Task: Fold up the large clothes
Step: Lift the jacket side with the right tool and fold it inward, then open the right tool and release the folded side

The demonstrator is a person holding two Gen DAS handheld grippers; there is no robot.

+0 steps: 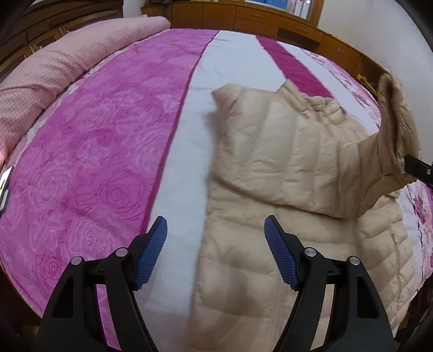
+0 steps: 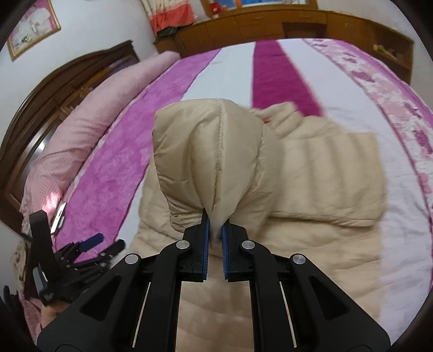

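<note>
A beige quilted puffer jacket [image 1: 284, 168] lies front up on the bed, with one sleeve [image 2: 333, 184] folded across its chest. My right gripper [image 2: 216, 220] is shut on a bunched, seamed part of the jacket [image 2: 213, 151] and holds it up off the bed. In the left wrist view that raised part shows a fur trim [image 1: 392, 108], with a black finger [image 1: 418, 167] of the right gripper clamped on it. My left gripper [image 1: 216, 220] hovers open over the jacket's left edge with nothing between its blue pads. It also shows low at the left of the right wrist view as the left gripper [image 2: 105, 245].
The bedspread [image 1: 94, 162] has pink rose, white and magenta stripes. A rolled pink quilt [image 1: 67, 62] lies along the left by a dark wooden headboard [image 2: 54, 89]. Wooden cabinets [image 1: 243, 16] stand beyond the bed. A small flat object [image 2: 58, 220] lies near the quilt.
</note>
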